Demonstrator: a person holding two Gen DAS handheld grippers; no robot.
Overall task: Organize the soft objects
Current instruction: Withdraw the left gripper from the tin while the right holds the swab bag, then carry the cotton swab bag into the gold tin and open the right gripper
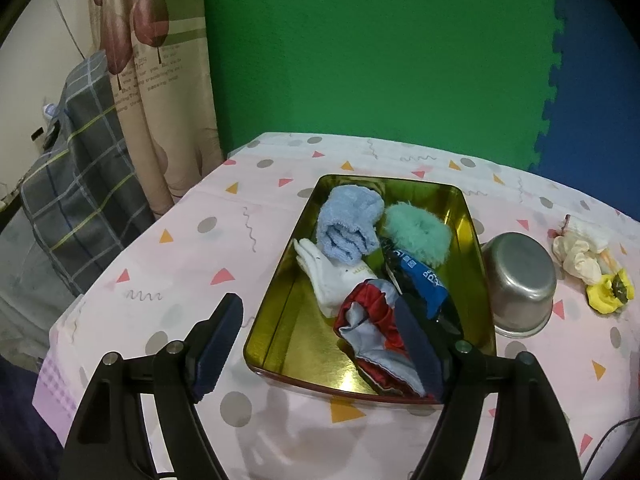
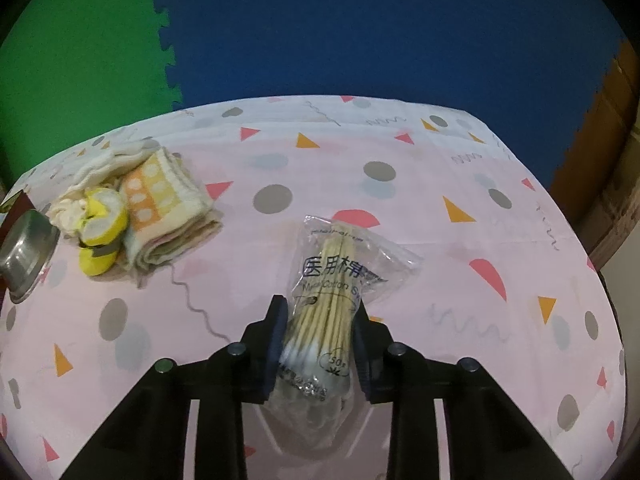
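A gold tin tray [image 1: 280, 320] sits on the pink patterned tablecloth. It holds a rolled blue towel [image 1: 348, 224], a teal fluffy puff [image 1: 420, 232], a white sock [image 1: 328, 276], a red and grey cloth [image 1: 368, 320] and a blue packet [image 1: 424, 284]. My left gripper [image 1: 316, 304] hangs open over the tray's near end, gripping nothing; its right finger is beside the red and grey cloth. In the right wrist view, my right gripper [image 2: 319, 304] is shut on a clear bag of cotton swabs [image 2: 336, 276] lying on the table.
An upturned steel bowl [image 1: 520, 280] stands right of the tray. Beyond it lie a folded orange-dotted towel [image 2: 160, 208], cream cloths [image 2: 96, 172] and a small yellow piece [image 2: 100, 240]. Green and blue foam mats back the table. A curtain [image 1: 152, 80] hangs at left.
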